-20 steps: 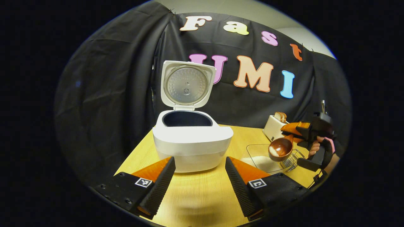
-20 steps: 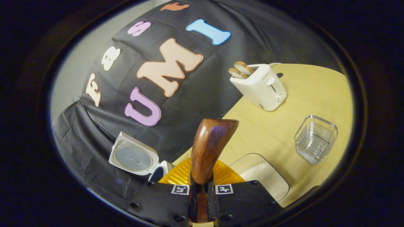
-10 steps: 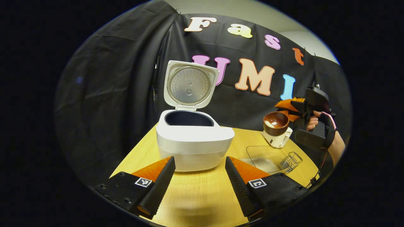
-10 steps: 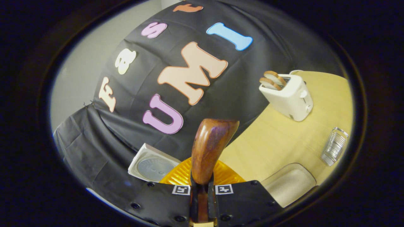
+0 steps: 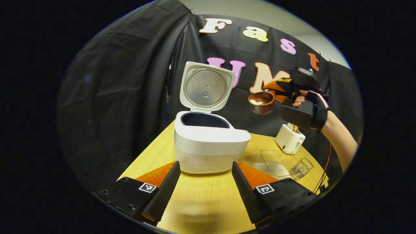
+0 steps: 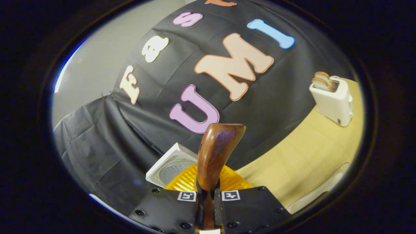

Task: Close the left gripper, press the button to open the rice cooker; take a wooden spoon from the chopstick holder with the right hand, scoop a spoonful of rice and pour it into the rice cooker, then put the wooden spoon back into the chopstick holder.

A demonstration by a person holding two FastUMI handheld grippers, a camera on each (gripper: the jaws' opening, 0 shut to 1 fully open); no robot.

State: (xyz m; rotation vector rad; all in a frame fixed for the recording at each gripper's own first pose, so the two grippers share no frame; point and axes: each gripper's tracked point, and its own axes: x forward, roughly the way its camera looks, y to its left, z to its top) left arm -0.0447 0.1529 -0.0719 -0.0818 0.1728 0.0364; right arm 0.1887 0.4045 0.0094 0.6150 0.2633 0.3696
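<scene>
Wooden spoon point(image 5: 262, 102), pinched in the right gripper point(image 6: 208, 208) fingers, has risen from the rice tray point(image 5: 276, 161) toward the open rice cooker point(image 5: 209, 143), so pouring comes next; left gripper point(image 5: 205, 188) fingers spread wide, empty.

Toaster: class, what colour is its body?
White toaster, seen best in the right gripper view.

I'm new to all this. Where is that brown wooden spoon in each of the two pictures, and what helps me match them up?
Left gripper view: the brown wooden spoon is upper right of centre, bowl up, in the air right of the white rice cooker's raised lid.
Right gripper view: the spoon's handle rises from the bottom centre, clamped in the right claw.
Shared landmark: the white toaster with bread slices.
</scene>
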